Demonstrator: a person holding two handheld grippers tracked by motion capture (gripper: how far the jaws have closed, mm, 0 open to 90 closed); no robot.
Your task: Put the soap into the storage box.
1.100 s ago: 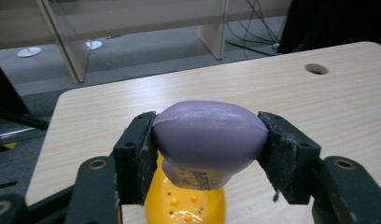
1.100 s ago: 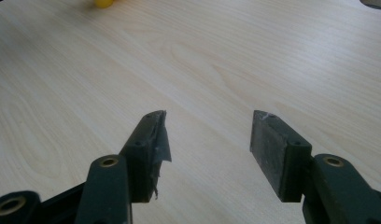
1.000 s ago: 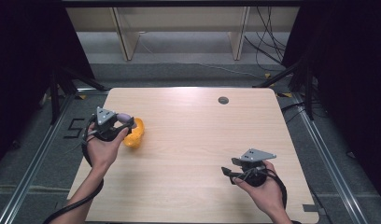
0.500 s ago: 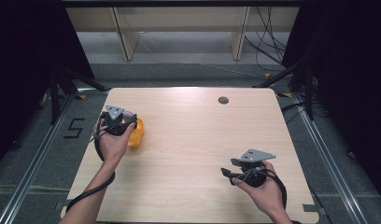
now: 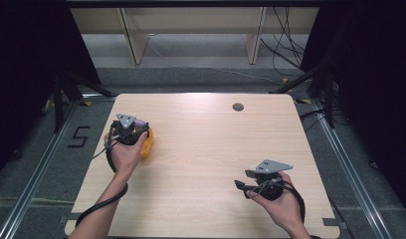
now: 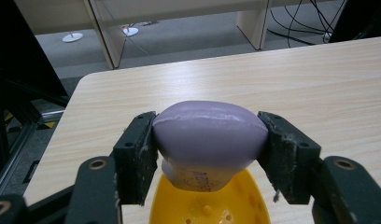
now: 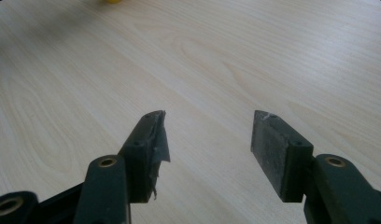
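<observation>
Purple egg-shaped piece (image 6: 208,135) is pinched between your left gripper's (image 6: 207,154) two black jaws, one pad pressed against each of its sides, and it bulges up above them in the left gripper view. Its paler lower part, which bears small dark print too blurred to read, dips into a yellow cup (image 6: 207,207) directly beneath it; you can see small holes in the cup's inner floor. Whether the purple piece touches the cup or hangs just above it cannot be told.

From the high view, your left gripper (image 5: 133,130) sits near the table's 9 o'clock edge, with the yellow cup (image 5: 148,144) showing just beside your left hand (image 5: 122,154) on the side toward the table's centre. A black cable runs back along your forearm.

Your right gripper (image 7: 207,140) has its jaws spread wide with nothing between them, only bare wood grain under the gap; the edge of one pad looks frayed. In the high view your right gripper (image 5: 246,180) is held by your right hand (image 5: 280,204) at about 5 o'clock on the table (image 5: 216,144), well apart from the left one.

Farther out, a small dark round spot (image 5: 238,106) lies near the table's 12 o'clock edge, and pale wooden shelving legs (image 5: 131,35) stand on the grey floor beyond
</observation>
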